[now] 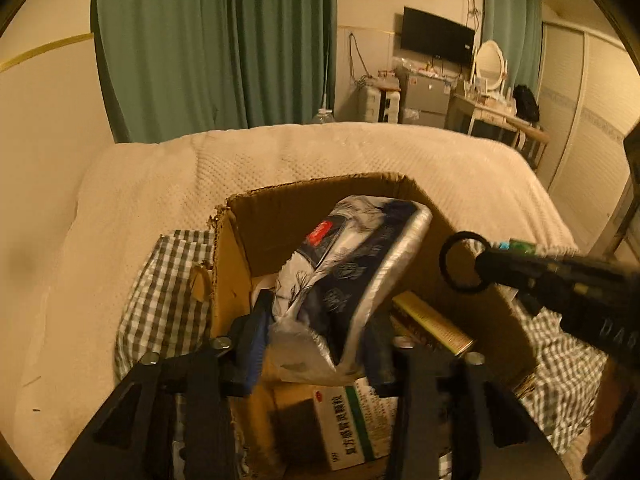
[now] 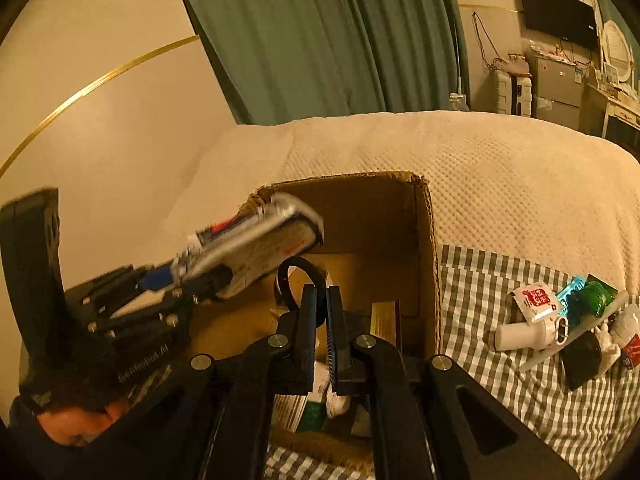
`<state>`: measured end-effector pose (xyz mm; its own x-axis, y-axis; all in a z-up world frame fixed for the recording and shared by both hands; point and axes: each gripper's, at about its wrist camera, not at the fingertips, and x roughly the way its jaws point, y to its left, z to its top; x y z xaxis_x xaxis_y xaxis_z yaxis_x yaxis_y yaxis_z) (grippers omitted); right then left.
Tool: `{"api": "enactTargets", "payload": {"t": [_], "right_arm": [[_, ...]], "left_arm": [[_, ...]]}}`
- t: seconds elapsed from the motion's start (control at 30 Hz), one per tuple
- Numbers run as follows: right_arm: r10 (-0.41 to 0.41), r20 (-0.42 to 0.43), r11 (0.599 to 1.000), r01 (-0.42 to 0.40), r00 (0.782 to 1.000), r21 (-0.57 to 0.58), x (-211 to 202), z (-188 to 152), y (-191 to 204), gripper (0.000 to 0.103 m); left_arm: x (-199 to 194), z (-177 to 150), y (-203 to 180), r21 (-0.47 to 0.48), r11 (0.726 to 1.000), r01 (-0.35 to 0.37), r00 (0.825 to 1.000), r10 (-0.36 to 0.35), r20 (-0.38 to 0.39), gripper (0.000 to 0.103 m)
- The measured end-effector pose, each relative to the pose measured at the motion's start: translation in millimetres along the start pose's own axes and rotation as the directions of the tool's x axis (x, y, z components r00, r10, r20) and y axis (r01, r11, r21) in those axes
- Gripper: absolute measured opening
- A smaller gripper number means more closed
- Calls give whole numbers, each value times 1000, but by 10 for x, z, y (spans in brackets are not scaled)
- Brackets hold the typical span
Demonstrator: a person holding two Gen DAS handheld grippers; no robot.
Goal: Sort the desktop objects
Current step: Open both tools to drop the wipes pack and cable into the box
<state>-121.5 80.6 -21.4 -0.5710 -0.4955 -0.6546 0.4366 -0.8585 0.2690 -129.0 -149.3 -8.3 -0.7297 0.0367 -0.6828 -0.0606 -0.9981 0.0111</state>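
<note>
Our left gripper (image 1: 316,344) holds a crinkly foil packet (image 1: 352,276) between its pads over the corrugated cardboard box (image 1: 320,200); our right gripper (image 2: 320,328) pinches a thin black ring (image 2: 294,284) there.

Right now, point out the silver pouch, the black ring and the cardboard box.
silver pouch (image 1: 352,280): left wrist view, middle of its printed face.
black ring (image 1: 460,262): left wrist view, left side of the loop.
cardboard box (image 2: 430,264): right wrist view, its right wall.

black ring (image 2: 296,280) in right claw (image 2: 320,320) over box (image 2: 432,240)
</note>
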Motion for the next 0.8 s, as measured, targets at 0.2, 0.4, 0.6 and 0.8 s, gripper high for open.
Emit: {"api": "enactTargets", "payload": {"t": [0.2,0.4,0.6,0.8], "right_arm": [[-7,10,999,6,1000,46,-104,-2,-96,52],[-40,45,997,36,998,67,-473,-50,-209,52],[-98,114,992,88,989,94,-1137,-145,-387,52],[-208,164,975,192,964,111,-1905,-362,-673,52]], "left_arm": [[-132,-63,-29,-2,999,-35,999,36,11,89],[-425,-22,-188,14,1000,-10,1000,10,30,89],[-782,33,-568,34,998,56,996,-59,71,92],[-950,34,-1275,36,993,111,987,-115,114,102]]}}
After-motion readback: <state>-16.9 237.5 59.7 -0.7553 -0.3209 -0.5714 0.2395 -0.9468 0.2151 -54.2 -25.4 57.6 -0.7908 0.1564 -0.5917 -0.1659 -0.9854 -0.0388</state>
